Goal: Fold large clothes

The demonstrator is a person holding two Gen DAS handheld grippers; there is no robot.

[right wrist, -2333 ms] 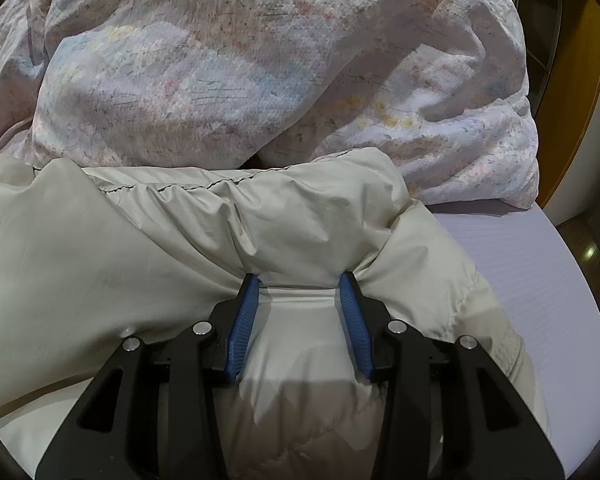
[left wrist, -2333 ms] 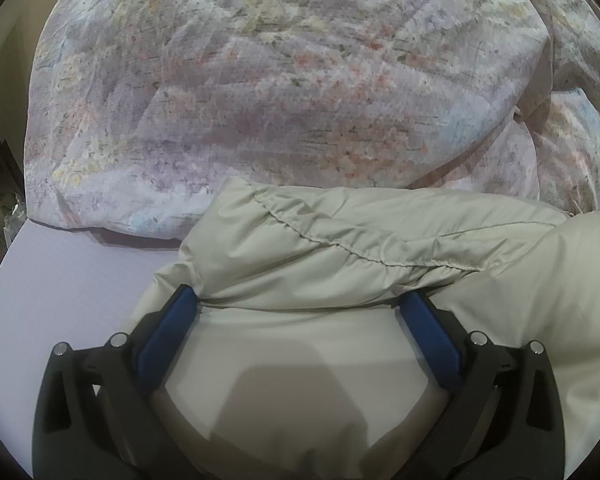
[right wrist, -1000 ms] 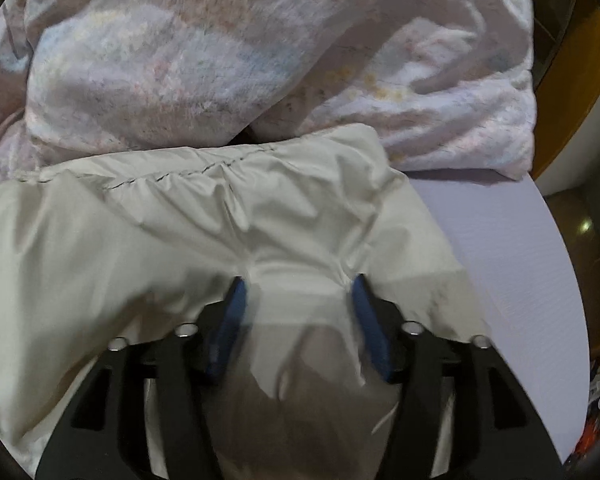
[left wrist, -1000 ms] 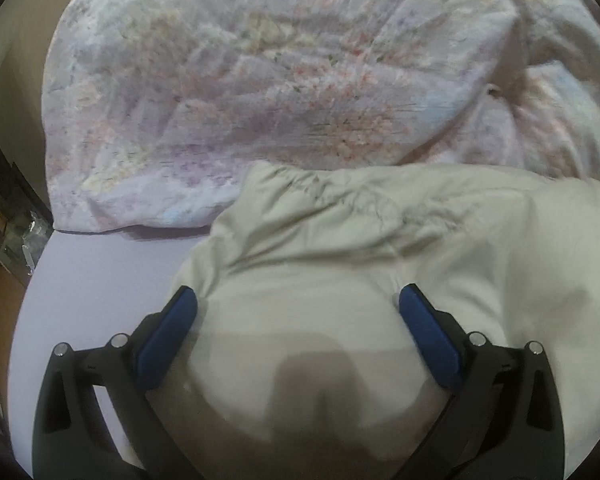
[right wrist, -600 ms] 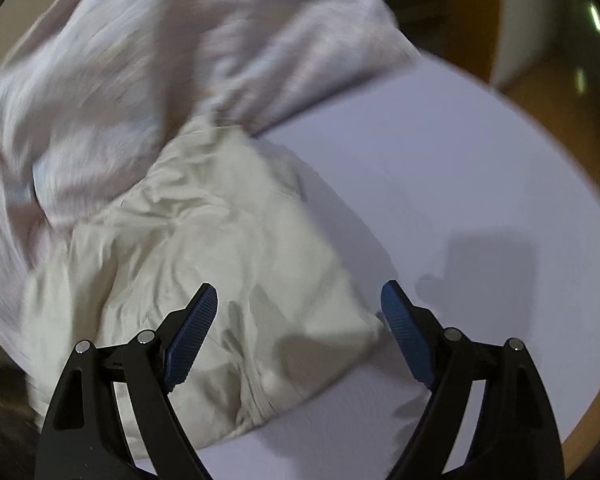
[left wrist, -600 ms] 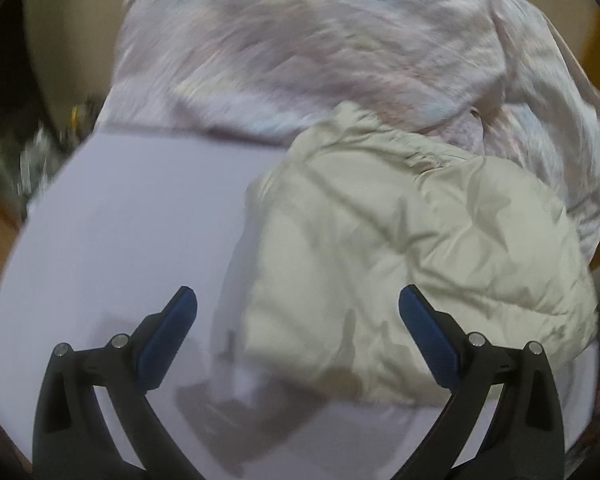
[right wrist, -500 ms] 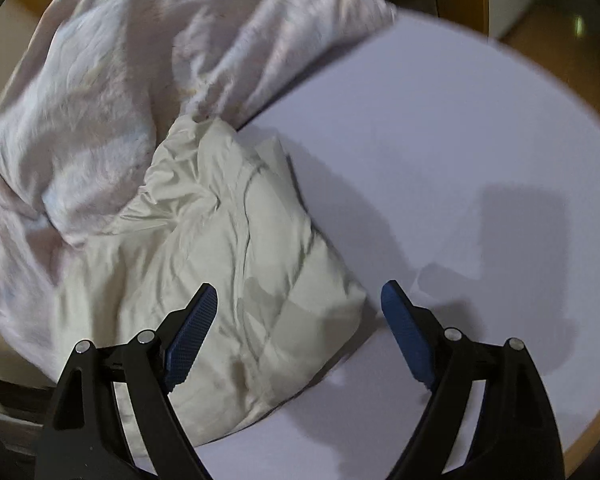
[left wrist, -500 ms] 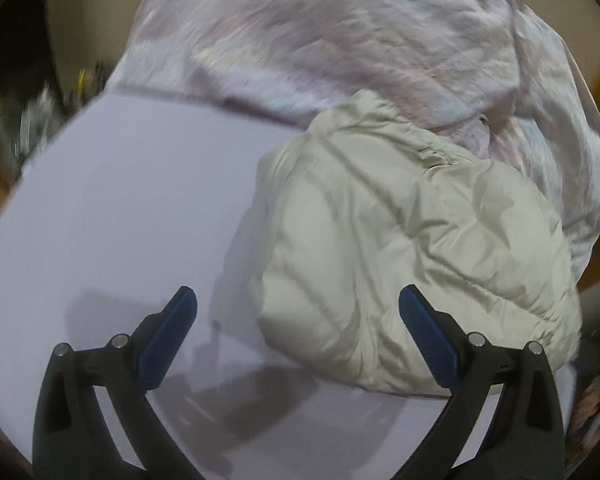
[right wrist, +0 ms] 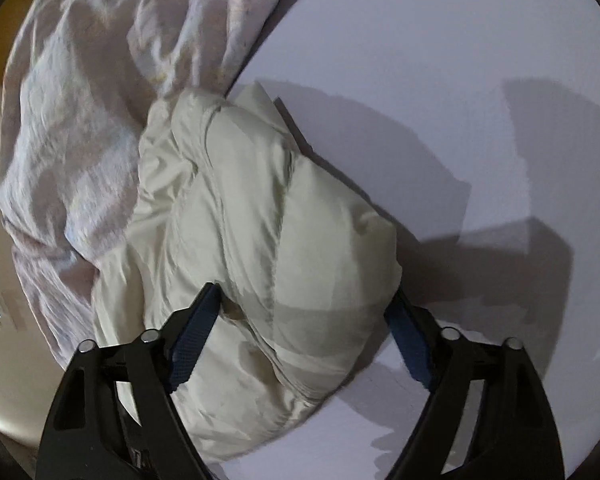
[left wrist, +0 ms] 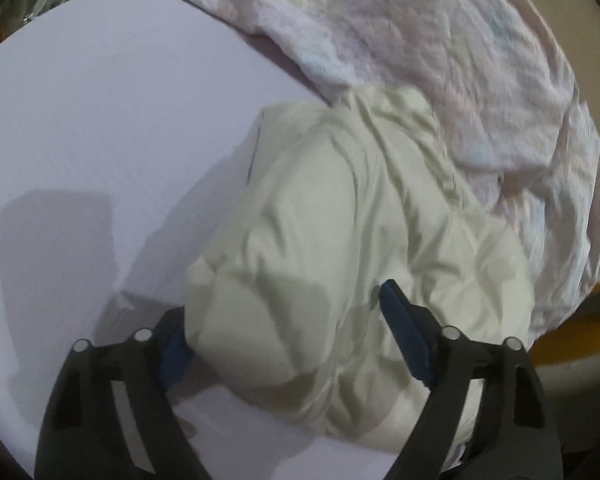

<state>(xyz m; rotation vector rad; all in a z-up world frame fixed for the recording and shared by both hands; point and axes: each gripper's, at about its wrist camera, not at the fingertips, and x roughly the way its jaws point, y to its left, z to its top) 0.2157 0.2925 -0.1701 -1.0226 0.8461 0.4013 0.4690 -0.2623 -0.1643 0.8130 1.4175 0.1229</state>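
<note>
both tongs (left wrist: 286,322) (right wrist: 304,320) closing round jacket (left wrist: 340,220), contact unclear

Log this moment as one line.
jacket: folded bundle on bed | left claw: closing around one end | right claw: closing around other end | quilt: behind

Both claws are pointing steeply downward. The left claw (left wrist: 284,332) has just been closing, its blue pads straddling the jacket's (left wrist: 340,220) folded end. The right claw (right wrist: 304,320) has likewise been closing, its pads bracketing the same bundle.
</note>
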